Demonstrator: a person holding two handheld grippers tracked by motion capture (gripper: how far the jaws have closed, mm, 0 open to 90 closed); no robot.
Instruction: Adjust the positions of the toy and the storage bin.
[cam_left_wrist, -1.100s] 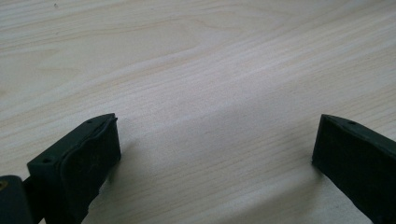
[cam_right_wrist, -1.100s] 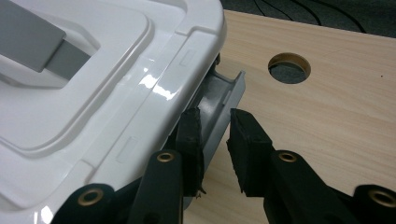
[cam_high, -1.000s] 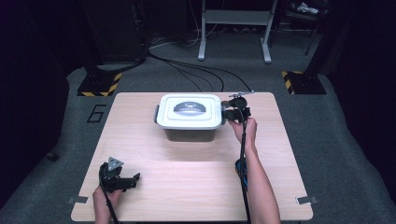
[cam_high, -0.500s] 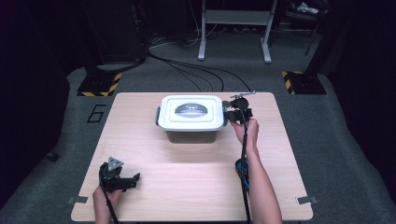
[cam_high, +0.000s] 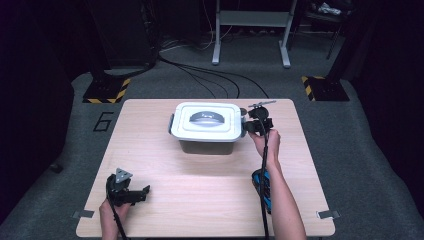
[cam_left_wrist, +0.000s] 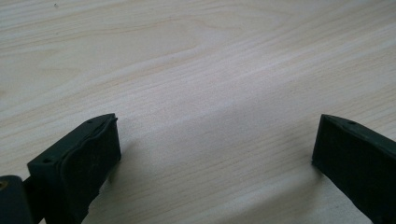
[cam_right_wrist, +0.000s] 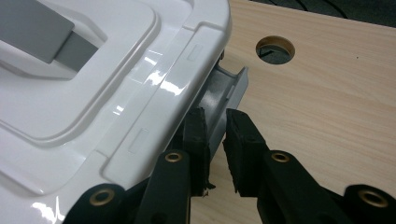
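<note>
Right hand-held gripper (cam_right_wrist: 215, 135) is clenched on the grey side latch (cam_right_wrist: 229, 91) of the white lidded box (cam_high: 207, 127), at the box's 3 o'clock edge; the box sits at 12 o'clock on the tabletop (cam_high: 200, 190). Left hand-held gripper (cam_high: 131, 192) is released, jaws wide over bare wood at 7 o'clock, holding nothing. Latch's lower part is hidden behind the jaws; box contents can't be seen under the lid.

Right gripper (cam_high: 251, 124) touches the white box's (cam_high: 207, 125) right side.

Lab or test bay, dark carpeted floor, hazard-striped bases (cam_high: 105, 92) at 10 o'clock, floor cables (cam_high: 210, 75) at 12 o'clock, metal stand (cam_high: 250, 30).
</note>
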